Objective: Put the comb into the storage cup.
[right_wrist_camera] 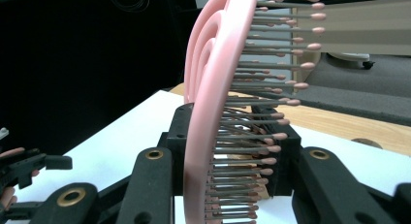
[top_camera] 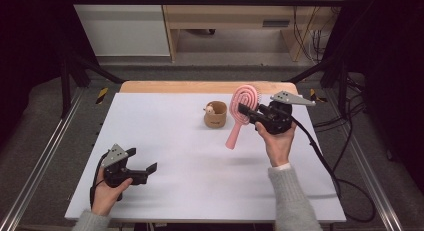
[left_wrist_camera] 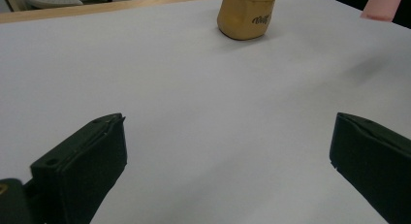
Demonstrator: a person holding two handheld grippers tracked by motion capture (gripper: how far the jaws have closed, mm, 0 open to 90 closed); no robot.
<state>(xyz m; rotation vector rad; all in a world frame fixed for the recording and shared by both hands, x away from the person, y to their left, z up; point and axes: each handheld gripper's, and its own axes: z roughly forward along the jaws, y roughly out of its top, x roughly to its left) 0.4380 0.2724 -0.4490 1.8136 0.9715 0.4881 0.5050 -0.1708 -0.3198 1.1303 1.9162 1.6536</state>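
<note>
- The right gripper (top_camera: 245,112) is up in the air over the far right part of the table (top_camera: 190,161); its jaws are shut tight on the brush (top_camera: 242,111), with the pink head squeezed between them.
- The brush is pink with a round swirly head; the head points up and away and the handle hangs down toward the table (it does not touch it).
- In the right gripper view the brush (right_wrist_camera: 213,112) stands on its edge between the two black jaws; its little pins stick out to the right.
- The cup (top_camera: 215,114) is brown and stands on the table just left of the brush; a small thing peeks out of it, too small to tell.
- The left gripper (top_camera: 142,161) is low over the near left part of the table; its jaws are wide open and hold nothing.
- In the left gripper view the cup (left_wrist_camera: 246,15) is far ahead; bare white table lies between the jaws.
</note>
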